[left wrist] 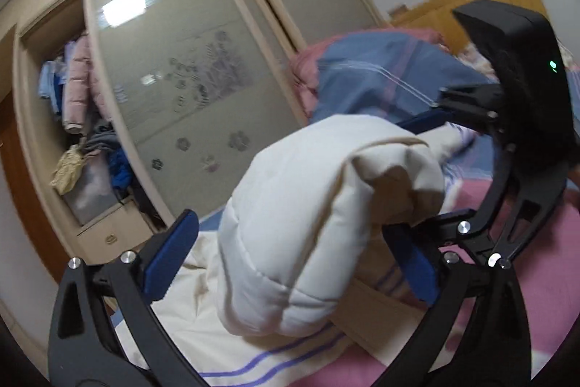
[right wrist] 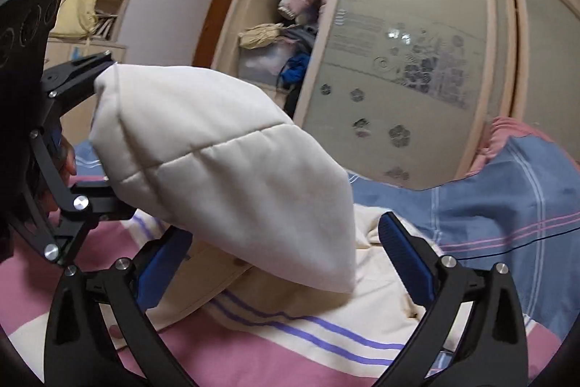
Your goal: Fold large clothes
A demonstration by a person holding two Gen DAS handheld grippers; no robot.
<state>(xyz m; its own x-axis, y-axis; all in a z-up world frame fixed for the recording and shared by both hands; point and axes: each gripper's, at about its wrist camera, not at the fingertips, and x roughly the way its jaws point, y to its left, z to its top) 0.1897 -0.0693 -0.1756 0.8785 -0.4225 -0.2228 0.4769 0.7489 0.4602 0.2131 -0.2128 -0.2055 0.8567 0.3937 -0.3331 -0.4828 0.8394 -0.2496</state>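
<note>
- Across the left of the left wrist view stands a wardrobe with two frosted sliding doors; one open bay at far left shows piled clothes.
- At frame centre, one cream padded garment bulges up off the bed, its lower part lying flat on the striped sheet.
- Both fingers of the left gripper stand wide apart on either side of the bulge, gripping nothing.
- At right, the right gripper has jaws spread above and below the garment's far end.
- Seen from the right wrist view, the right gripper is likewise spread, with the garment lifted between; one rumpled blue quilt fills the right edge.
</note>
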